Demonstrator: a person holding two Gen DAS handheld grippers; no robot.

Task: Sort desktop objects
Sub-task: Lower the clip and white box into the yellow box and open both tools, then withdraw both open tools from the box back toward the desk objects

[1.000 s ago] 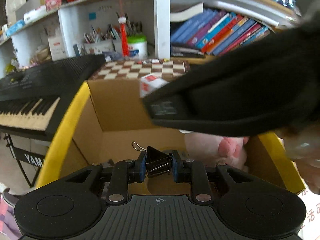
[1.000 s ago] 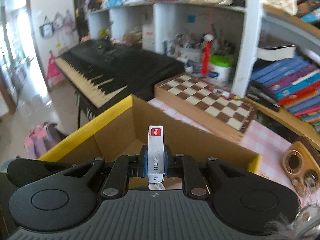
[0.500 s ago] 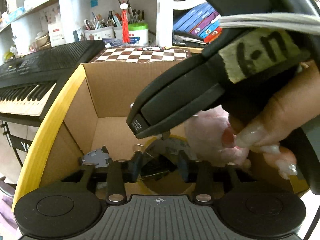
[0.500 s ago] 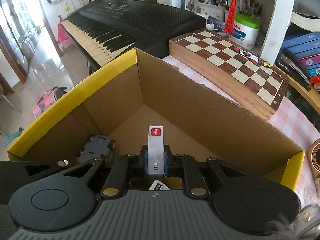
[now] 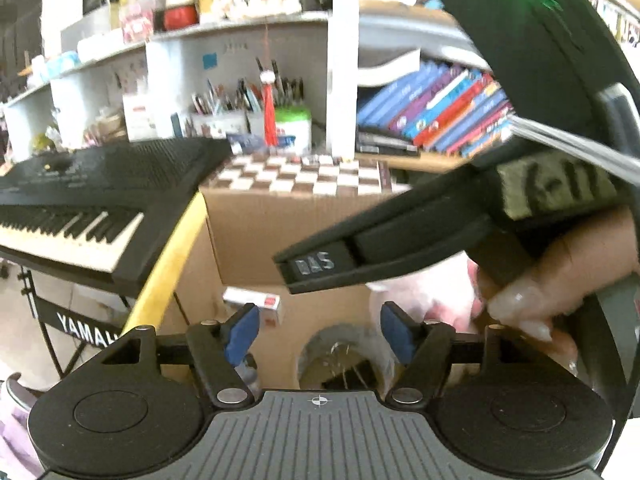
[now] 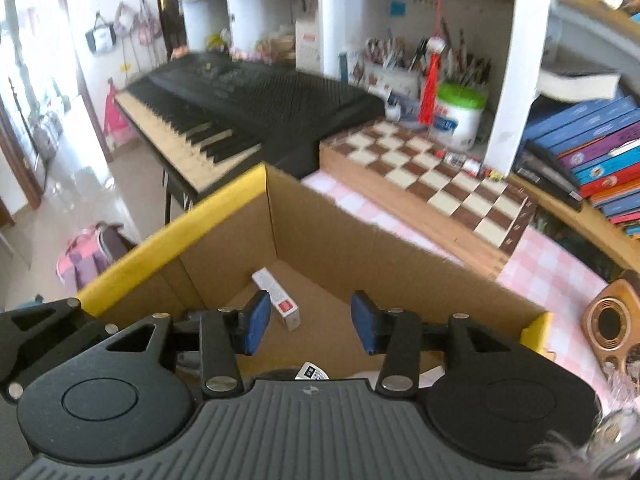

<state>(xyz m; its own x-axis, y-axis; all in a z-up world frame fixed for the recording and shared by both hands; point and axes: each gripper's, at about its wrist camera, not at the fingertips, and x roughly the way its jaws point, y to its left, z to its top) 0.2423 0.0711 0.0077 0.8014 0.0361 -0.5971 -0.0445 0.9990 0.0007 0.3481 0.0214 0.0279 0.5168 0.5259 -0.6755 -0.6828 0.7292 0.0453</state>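
Note:
My left gripper hangs over the yellow-edged cardboard box, its jaws opening with nothing between them. Just below it, a black binder clip lies inside a round tape roll on the box floor. A small white staple box lies further left, beside a pink plush toy. My right gripper is also over the cardboard box, jaws opening and empty. The staple box rests loose on the floor just beyond its left pad. In the left wrist view the right gripper's body crosses overhead, held by a hand.
A black piano keyboard stands left of the box. A chessboard lies behind it on the pink checked cloth. Shelves with a pen holder and books rise at the back. A wooden object sits right.
Both grippers went from shut to open. The left let go of the binder clip, which dropped into the box. The right released the staple box, which now lies on the box floor.

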